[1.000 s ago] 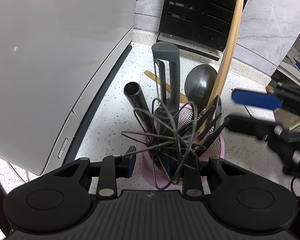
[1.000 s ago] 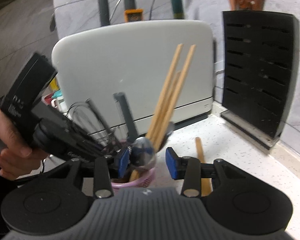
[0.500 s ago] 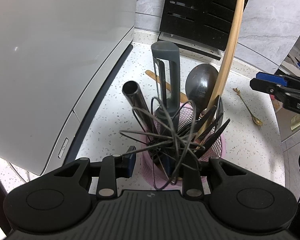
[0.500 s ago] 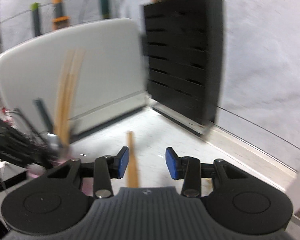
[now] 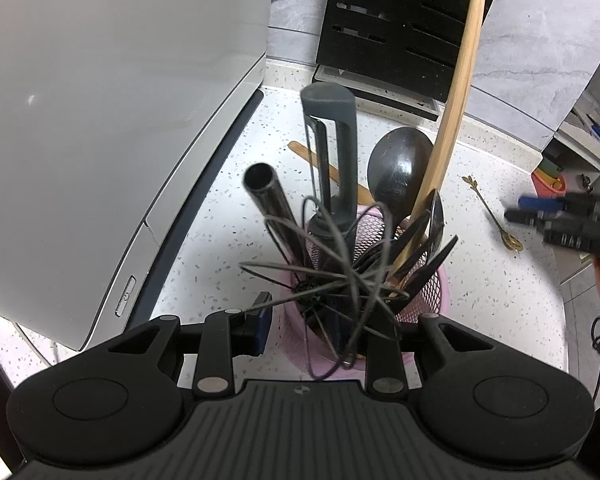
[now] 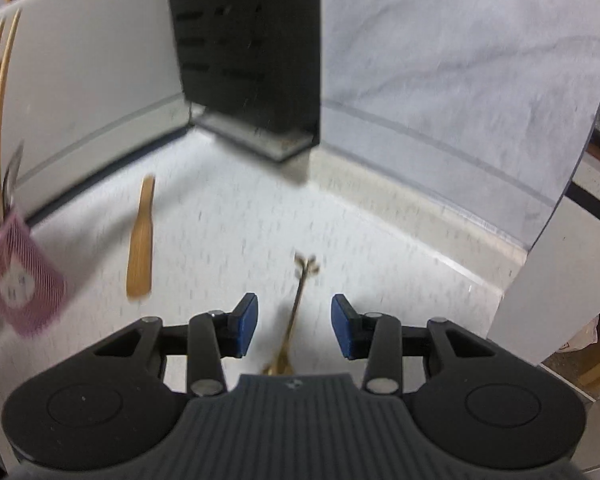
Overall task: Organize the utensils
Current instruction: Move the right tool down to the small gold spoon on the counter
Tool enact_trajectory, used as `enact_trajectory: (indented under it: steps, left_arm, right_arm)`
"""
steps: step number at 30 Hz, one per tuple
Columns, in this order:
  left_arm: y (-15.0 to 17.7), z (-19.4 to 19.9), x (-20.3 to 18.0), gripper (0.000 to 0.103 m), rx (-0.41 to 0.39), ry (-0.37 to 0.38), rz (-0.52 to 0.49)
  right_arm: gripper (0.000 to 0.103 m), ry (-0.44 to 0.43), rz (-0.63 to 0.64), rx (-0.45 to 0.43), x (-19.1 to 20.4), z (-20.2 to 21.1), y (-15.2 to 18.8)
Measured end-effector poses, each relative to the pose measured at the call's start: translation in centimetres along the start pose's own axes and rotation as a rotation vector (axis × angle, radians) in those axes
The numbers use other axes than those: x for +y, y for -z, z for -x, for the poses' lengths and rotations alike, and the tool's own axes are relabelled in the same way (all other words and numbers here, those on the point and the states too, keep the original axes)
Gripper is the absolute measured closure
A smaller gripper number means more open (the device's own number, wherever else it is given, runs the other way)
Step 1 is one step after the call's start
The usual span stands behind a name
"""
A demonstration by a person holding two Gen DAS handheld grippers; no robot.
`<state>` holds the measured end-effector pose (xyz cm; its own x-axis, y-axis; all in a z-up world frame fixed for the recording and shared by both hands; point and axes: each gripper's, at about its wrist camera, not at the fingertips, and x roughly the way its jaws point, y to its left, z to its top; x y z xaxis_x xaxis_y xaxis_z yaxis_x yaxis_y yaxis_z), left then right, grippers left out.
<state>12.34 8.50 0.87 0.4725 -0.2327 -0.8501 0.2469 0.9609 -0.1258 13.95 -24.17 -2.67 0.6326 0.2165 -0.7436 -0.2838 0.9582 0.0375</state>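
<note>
Right gripper released, jaws apart over the thin gold spoon lying on the bench; best to straddle the slim stem squarely and pinch low. Left gripper straddles the pink mesh holder, jaws opening; can't tell if the pads touch. Holder packed: whisk, dark ladle, chopsticks. Wooden spatula loose on the bench beside it.

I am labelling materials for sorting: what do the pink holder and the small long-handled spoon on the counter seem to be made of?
Pink holder: probably coated wire mesh, since its wall shows a fine open grid in matte pink.
Small spoon: likely metal with a gold or brass finish; it is thin, yellowish and slightly shiny. Motion blur leaves this uncertain.
</note>
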Motion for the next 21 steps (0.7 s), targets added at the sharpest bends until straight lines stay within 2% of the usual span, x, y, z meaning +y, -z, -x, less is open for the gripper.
enact_trajectory:
  steps: [3, 6, 9, 21]
  left_arm:
    - [0.0, 0.1, 0.4, 0.065, -0.002, 0.002, 0.009]
    - [-0.1, 0.1, 0.4, 0.065, 0.000, -0.004, 0.008]
    - [-0.1, -0.1, 0.2, 0.065, 0.004, -0.010, 0.006]
    - [-0.1, -0.1, 0.2, 0.065, 0.007, -0.011, 0.007]
  right_arm:
    - [0.065, -0.005, 0.038, 0.036, 0.6, -0.4, 1.3]
    - [0.071, 0.001, 0.071, 0.067, 1.0, -0.9, 2.3]
    - [0.081, 0.002, 0.069, 0.067, 0.8, -0.7, 2.4]
    - [0.082, 0.066, 0.006, 0.070, -3.2, 0.8, 3.5]
